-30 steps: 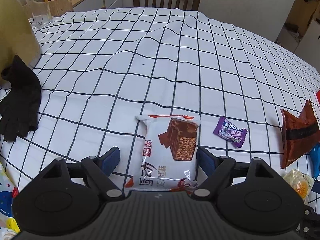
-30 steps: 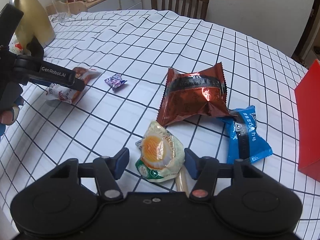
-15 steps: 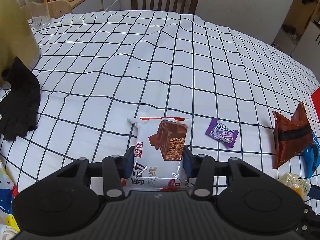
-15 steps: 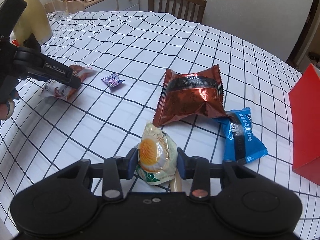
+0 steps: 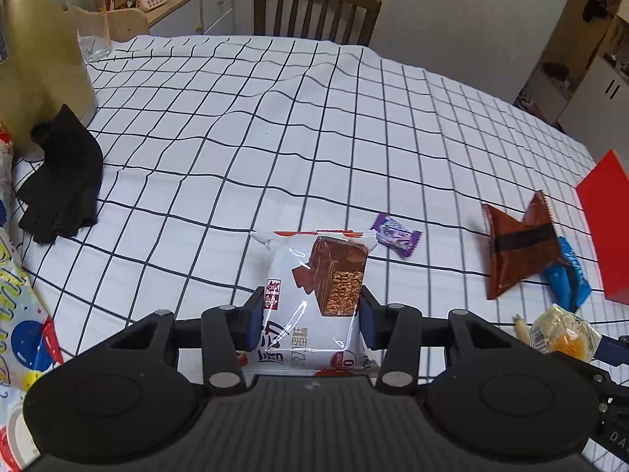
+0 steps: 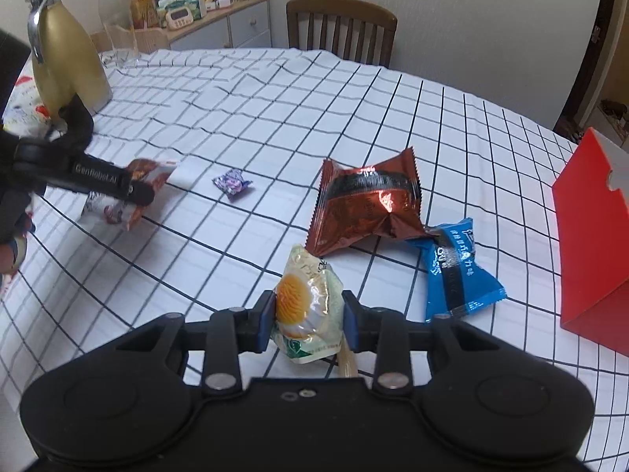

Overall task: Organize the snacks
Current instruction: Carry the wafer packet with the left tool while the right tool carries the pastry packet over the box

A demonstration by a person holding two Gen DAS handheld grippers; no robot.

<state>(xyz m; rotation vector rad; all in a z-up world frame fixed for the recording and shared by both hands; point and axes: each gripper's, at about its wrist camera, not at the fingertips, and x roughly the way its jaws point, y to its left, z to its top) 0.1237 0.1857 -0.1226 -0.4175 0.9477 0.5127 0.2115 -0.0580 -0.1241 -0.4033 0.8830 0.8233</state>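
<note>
My left gripper (image 5: pixel 310 316) is shut on a white chocolate wafer pack (image 5: pixel 314 299) and holds it just above the checked tablecloth; the pack also shows in the right wrist view (image 6: pixel 129 192). My right gripper (image 6: pixel 307 320) is shut on a pale green egg-yolk snack pack (image 6: pixel 308 310), seen also in the left wrist view (image 5: pixel 562 332). A purple candy (image 6: pixel 232 183), a brown foil pack (image 6: pixel 367 204) and a blue pack (image 6: pixel 458 271) lie on the cloth. A red box (image 6: pixel 593 244) stands at the right.
A gold thermos jug (image 6: pixel 67 59) and a black glove (image 5: pixel 63 192) are at the left, with a glass (image 5: pixel 92 27) behind. A colourful bag (image 5: pixel 19 314) lies at the near left. A wooden chair (image 6: pixel 342 25) stands at the far side.
Both grippers closed from open onto their packs. The left has lifted the wafer pack slightly and the right has lifted the egg-yolk pack.
</note>
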